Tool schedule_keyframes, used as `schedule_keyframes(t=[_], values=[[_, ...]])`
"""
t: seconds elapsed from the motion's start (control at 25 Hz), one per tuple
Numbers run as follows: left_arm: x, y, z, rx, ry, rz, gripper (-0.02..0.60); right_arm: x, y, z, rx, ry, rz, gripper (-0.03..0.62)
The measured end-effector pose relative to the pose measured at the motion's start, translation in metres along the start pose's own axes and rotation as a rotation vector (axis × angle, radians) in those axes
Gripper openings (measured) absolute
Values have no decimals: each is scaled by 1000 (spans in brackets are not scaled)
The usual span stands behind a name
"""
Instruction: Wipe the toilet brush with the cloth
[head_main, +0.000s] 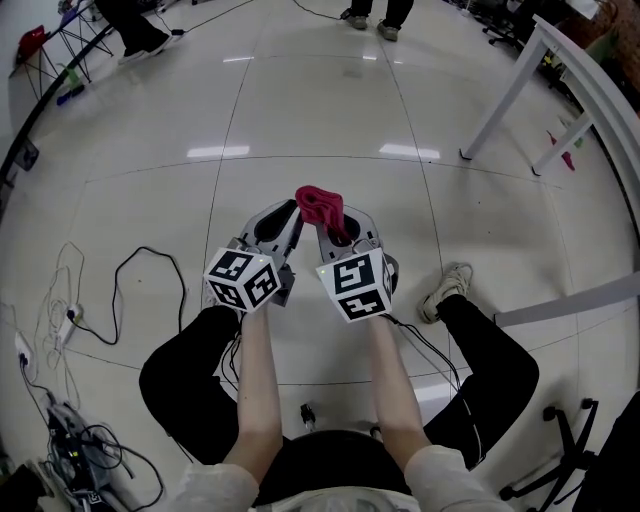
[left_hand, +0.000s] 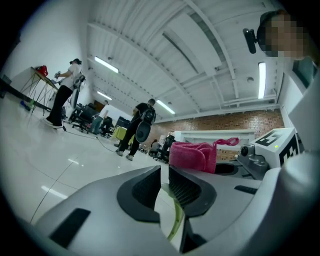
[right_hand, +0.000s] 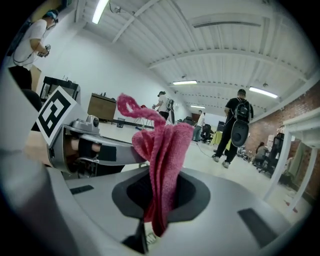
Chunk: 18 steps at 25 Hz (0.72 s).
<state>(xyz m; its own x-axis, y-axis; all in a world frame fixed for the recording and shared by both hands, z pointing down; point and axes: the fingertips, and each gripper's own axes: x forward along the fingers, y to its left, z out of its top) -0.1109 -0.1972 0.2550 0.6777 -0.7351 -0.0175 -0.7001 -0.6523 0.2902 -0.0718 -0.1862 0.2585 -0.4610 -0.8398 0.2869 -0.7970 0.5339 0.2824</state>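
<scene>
The pink cloth (right_hand: 162, 150) is bunched into folds and stands up out of the right hand-held gripper (right_hand: 162, 184). The jaws are clamped on its lower part, and a loose loop curls off its top. In the head view the cloth sticks out past the jaw tips, above the pale tiled floor (head_main: 320, 120).

Just beside it on the left, the left hand-held gripper (left_hand: 165, 175) points the same way, away from the person. Its jaws are drawn close, leaving only a narrow slot. A thin white strip (left_hand: 166, 206) with a yellow-green edge is pinched low in that slot between the ribbed pads. Whether the strip belongs to the toilet brush cannot be told.

The two marker cubes (head_main: 243, 278) (head_main: 355, 285) sit near each other over the person's bare forearms. The person's dark-trousered knees are spread to either side, with a light shoe (head_main: 447, 290) at the right. Black cables (head_main: 130, 290) trail over the floor at the left. A white frame (head_main: 510, 90) stands at the upper right. Other people stand well off in the hall.
</scene>
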Motion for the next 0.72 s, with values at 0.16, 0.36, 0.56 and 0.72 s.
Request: schedule_keyframes(t=[0.16, 0.36, 0.56, 0.72], values=[[0, 2, -4, 5, 11, 7, 44, 3, -2, -17, 41, 29, -7, 32], [0, 4, -4, 15, 5, 8, 44, 3, -12, -74, 133, 124, -50, 32], [1, 6, -3, 13, -2, 16, 44, 5, -9, -147, 268, 221, -66, 32], [2, 6, -3, 25, -1, 16, 44, 12, -5, -194, 306, 284, -73, 32]])
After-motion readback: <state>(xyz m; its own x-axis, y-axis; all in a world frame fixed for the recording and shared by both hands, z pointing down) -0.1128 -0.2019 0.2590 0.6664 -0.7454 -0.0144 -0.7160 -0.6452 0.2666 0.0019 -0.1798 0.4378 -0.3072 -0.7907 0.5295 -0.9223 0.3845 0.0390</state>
